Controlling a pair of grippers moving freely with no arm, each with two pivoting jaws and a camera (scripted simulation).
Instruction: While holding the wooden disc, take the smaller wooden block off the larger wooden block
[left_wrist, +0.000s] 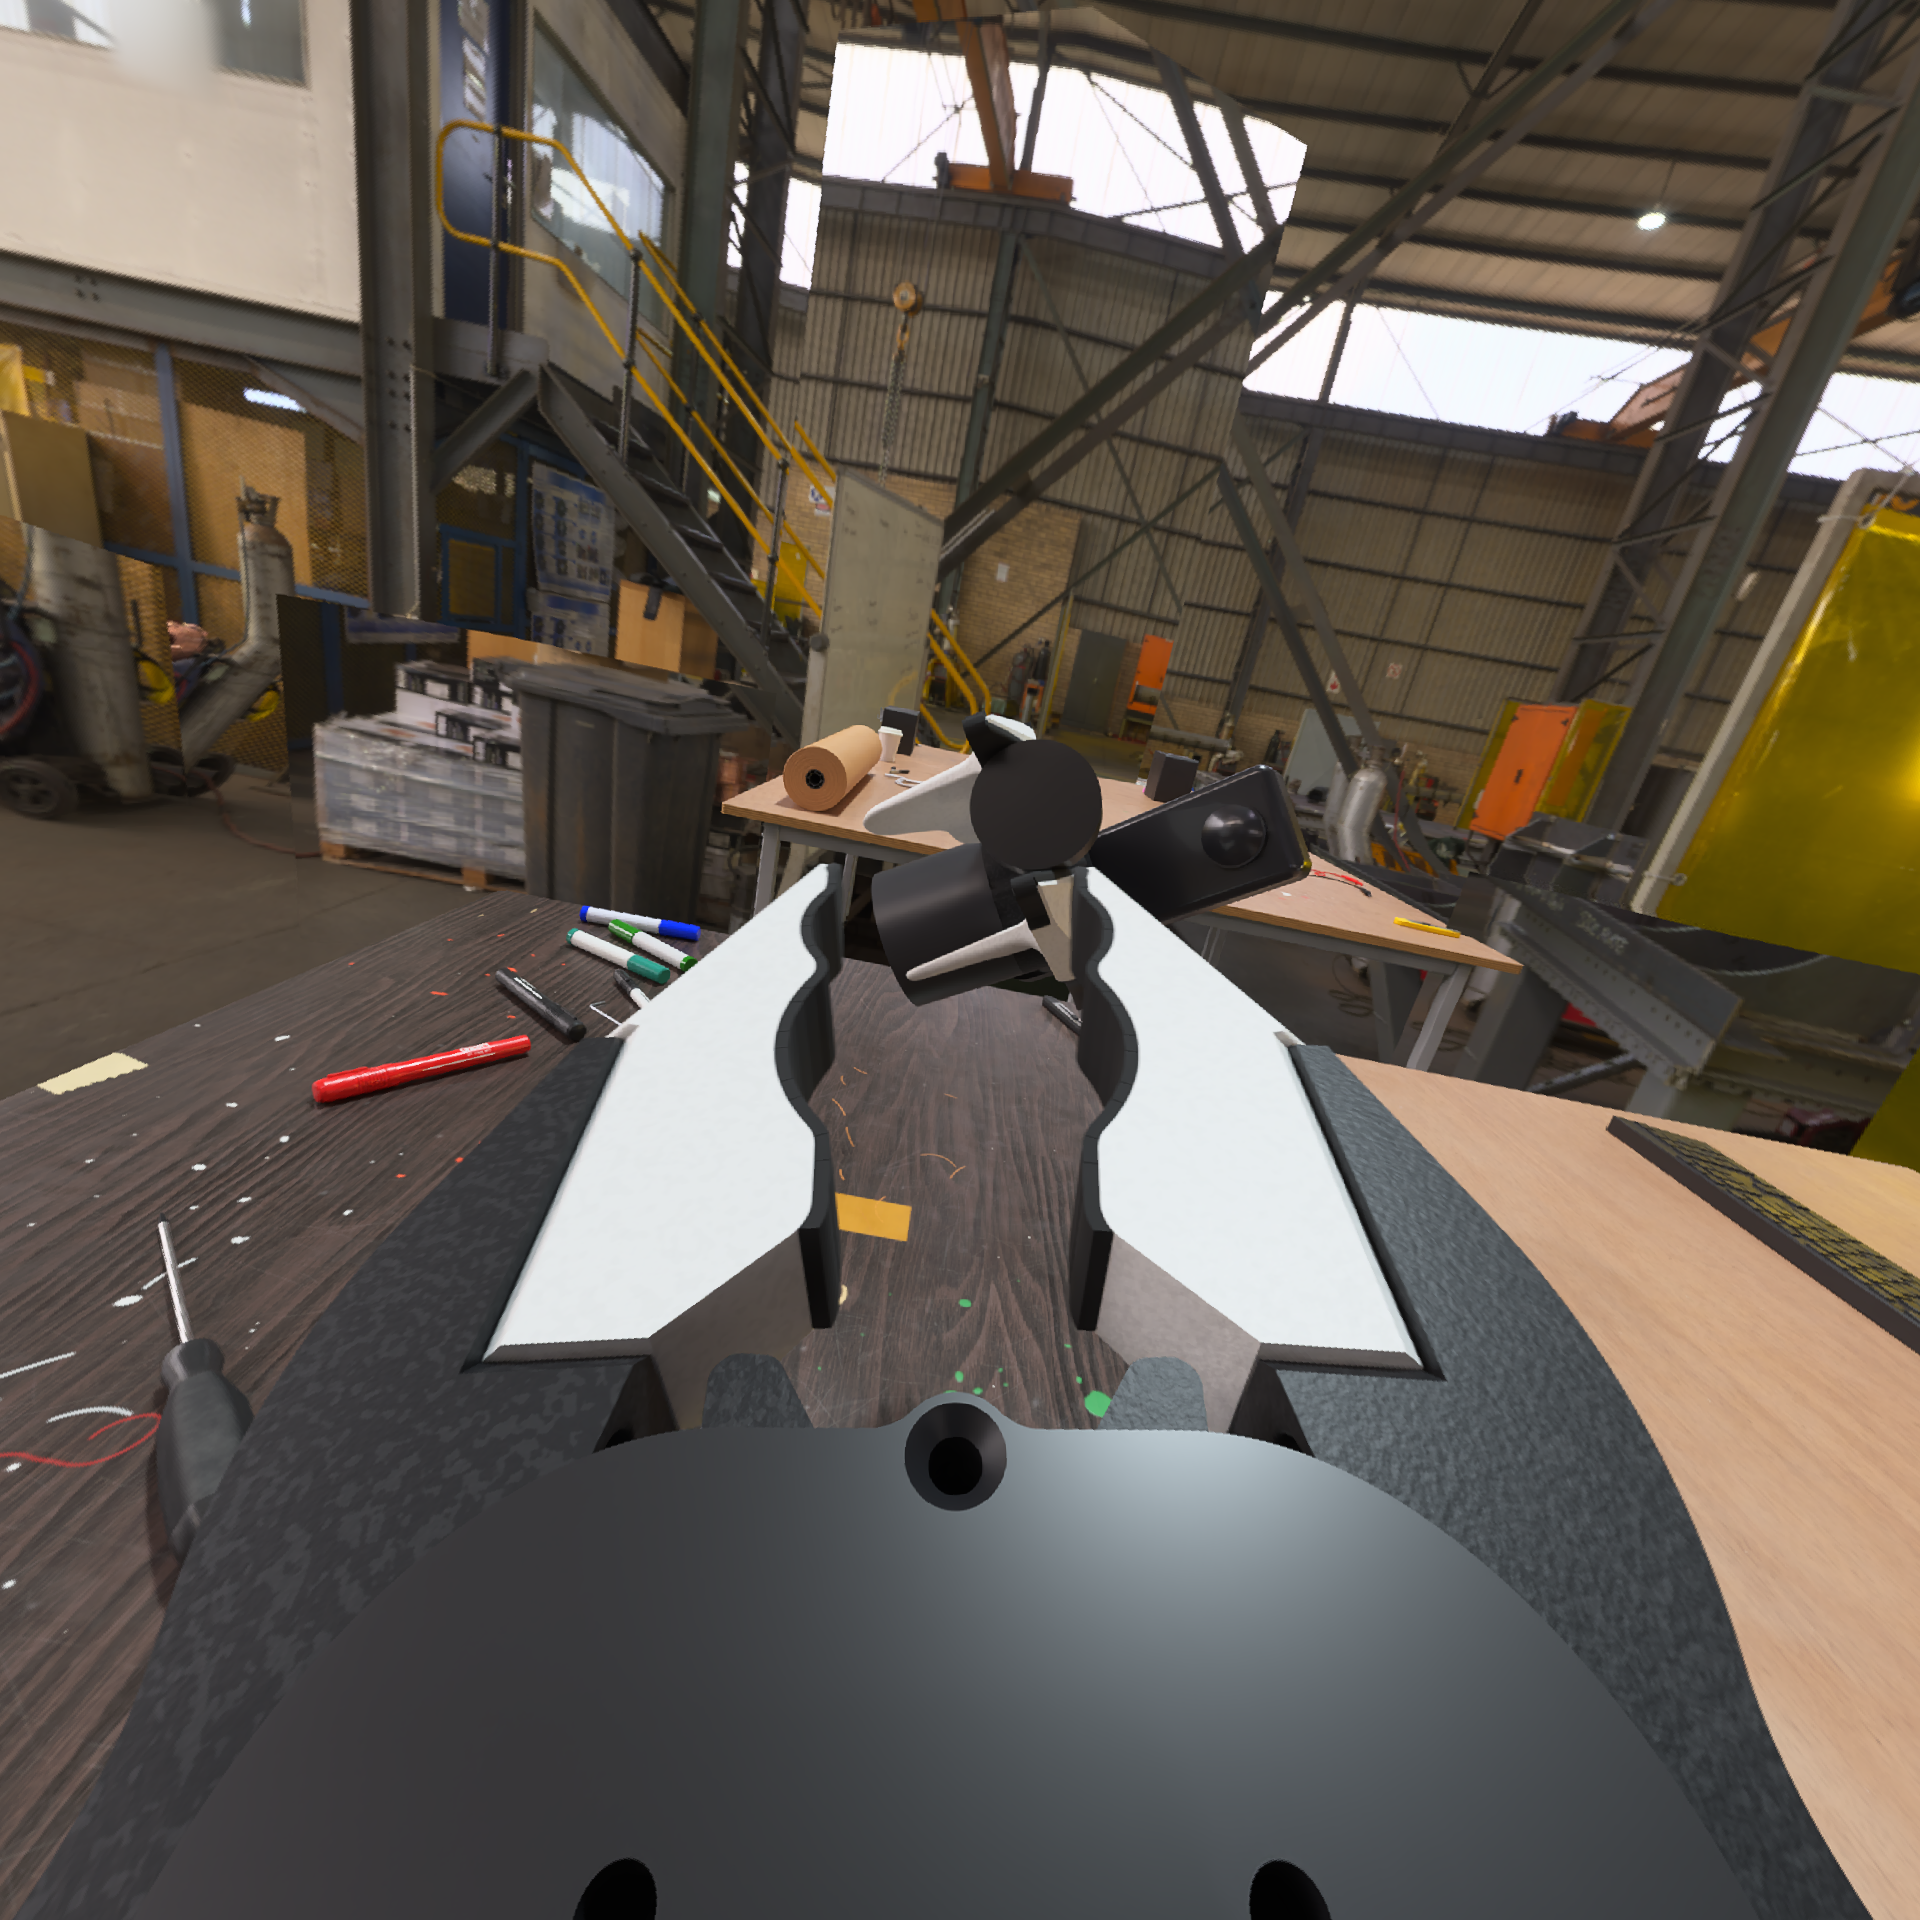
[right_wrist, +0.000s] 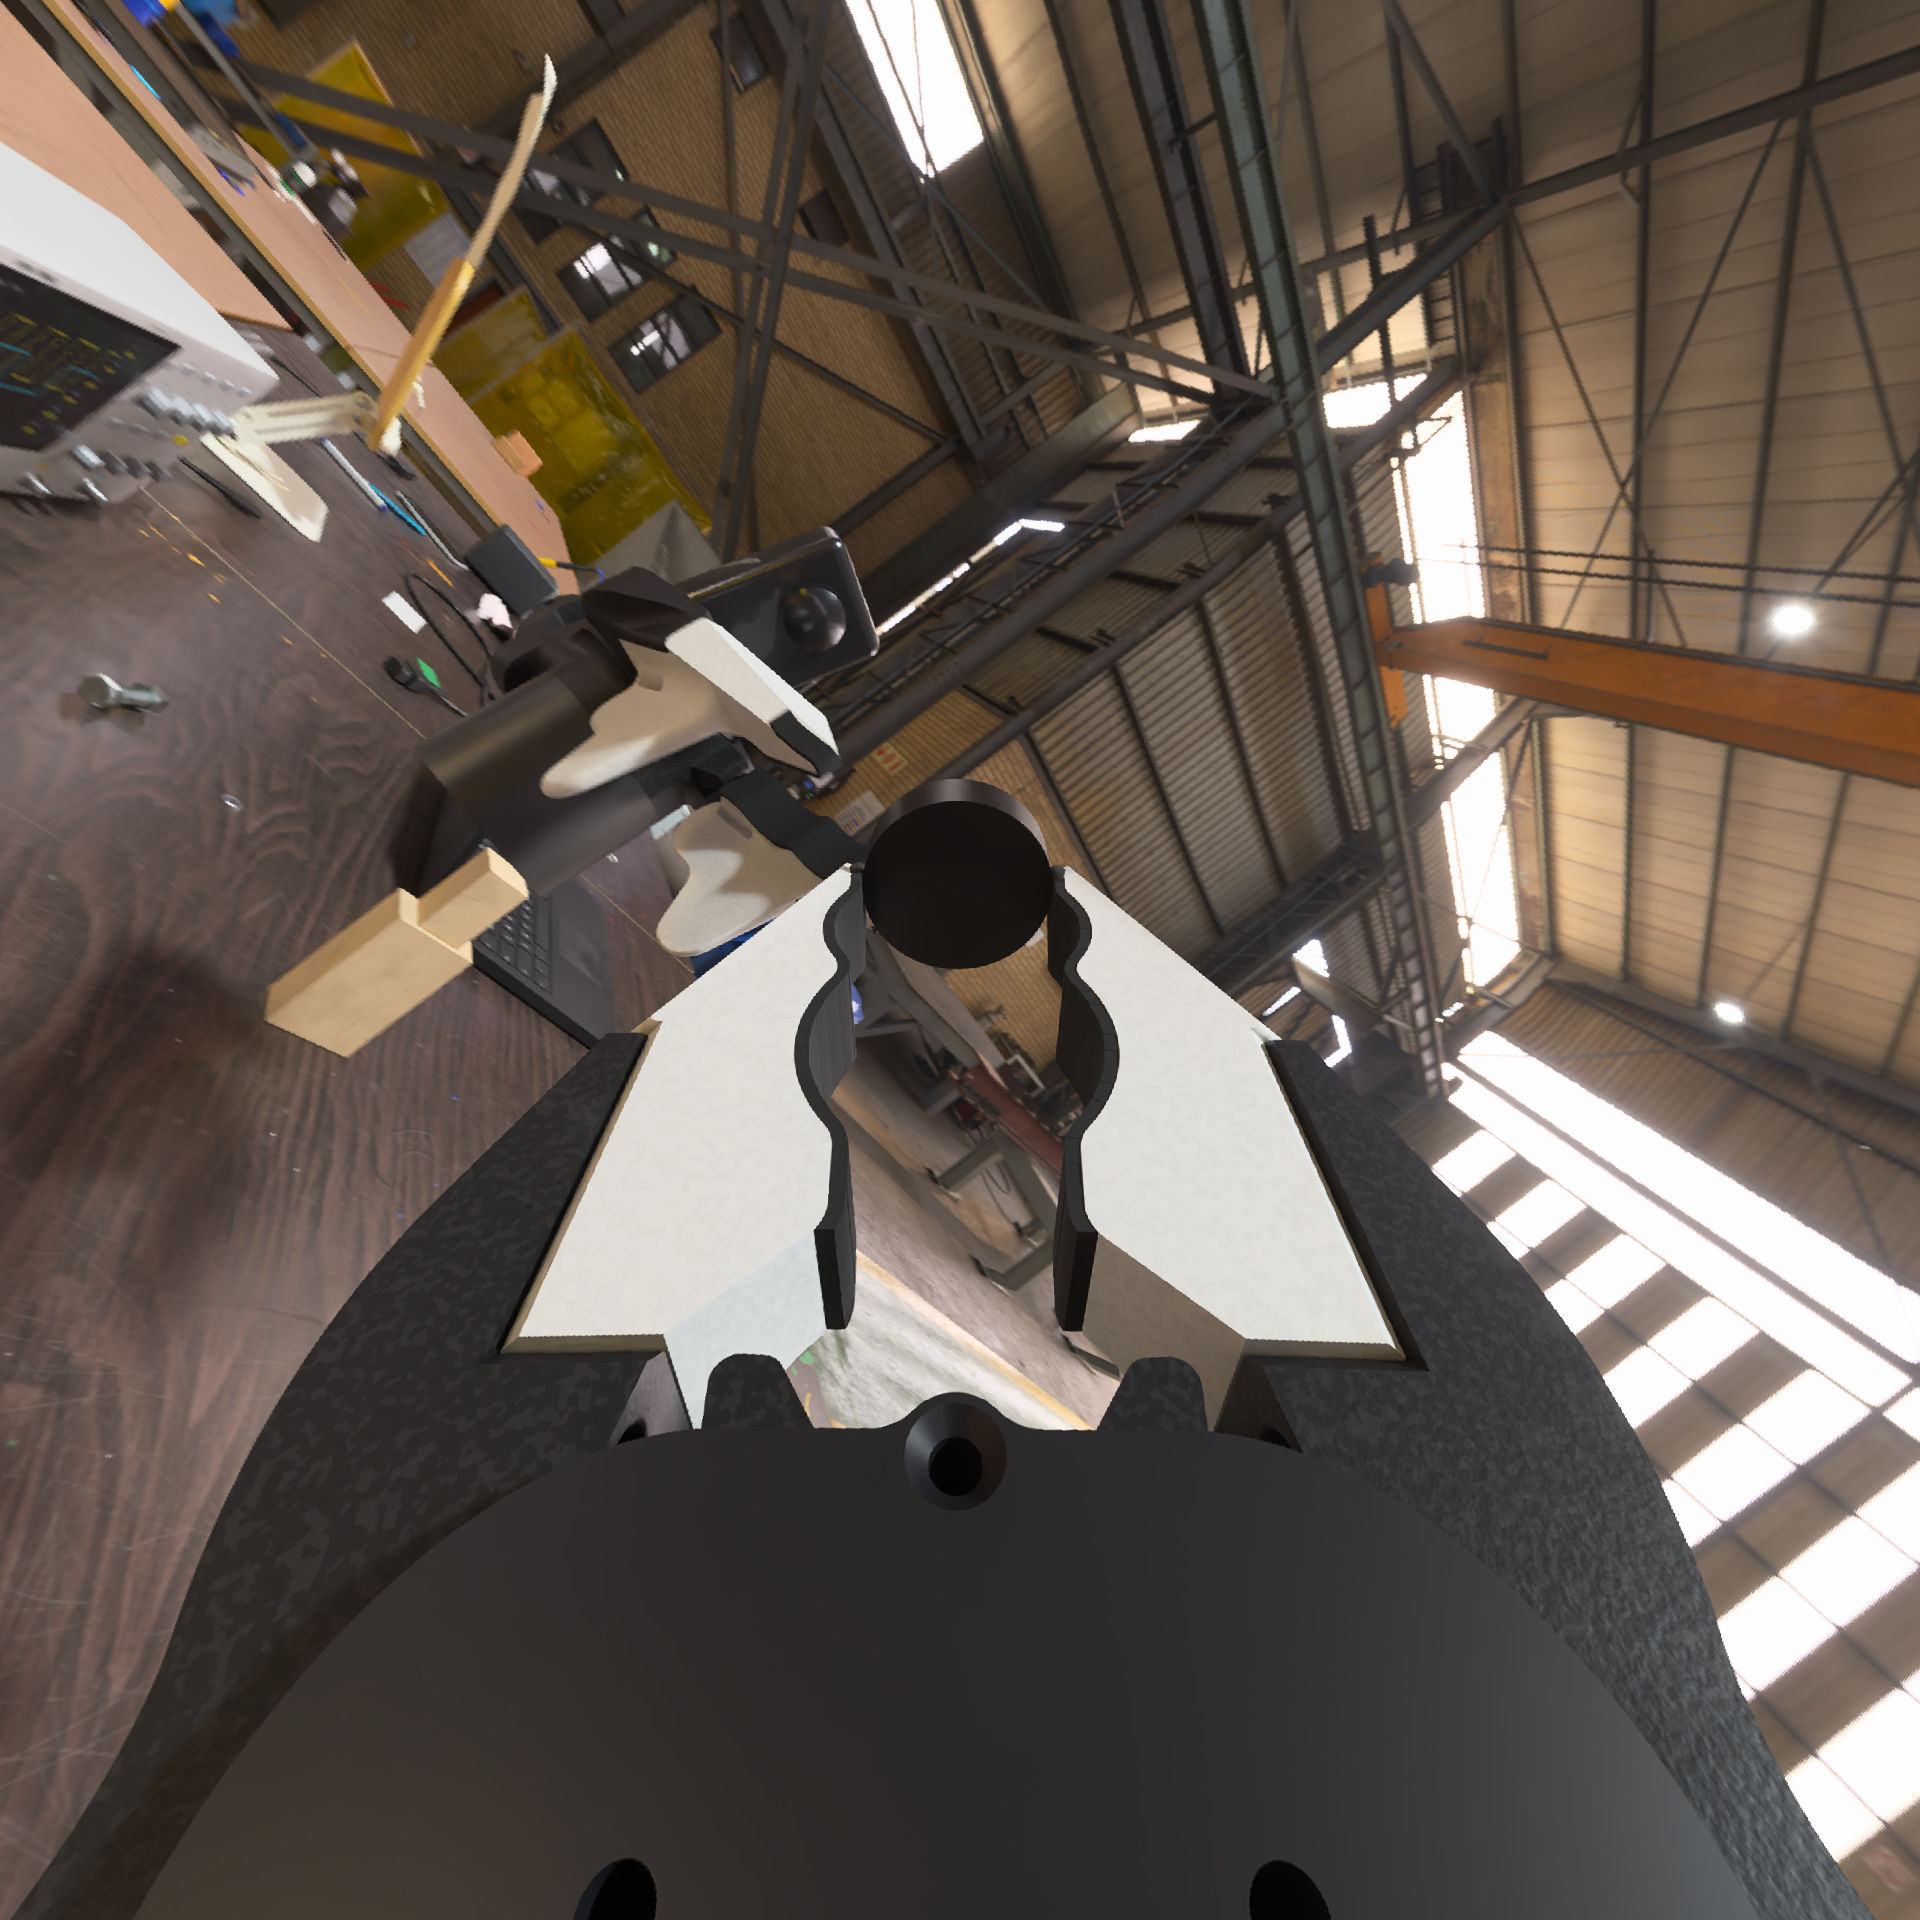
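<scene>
Pinching the dark disc (right_wrist: 956, 883) at its tips, right gripper (right_wrist: 954, 904) is lifting it clear | left gripper (left_wrist: 954, 914) is hanging wide, empty | smaller block (right_wrist: 473, 896) is resting on larger block (right_wrist: 358, 982), far left.

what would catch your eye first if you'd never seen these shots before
First, the dark disc pinched between the right gripper fingertips, raised against the hall roof. Next, the left gripper close beside it with jaws apart and nothing between them, hovering over the dark wooden table. Then the pale smaller block on the larger block on that table, and the red marker lying left of the left gripper.
</scene>
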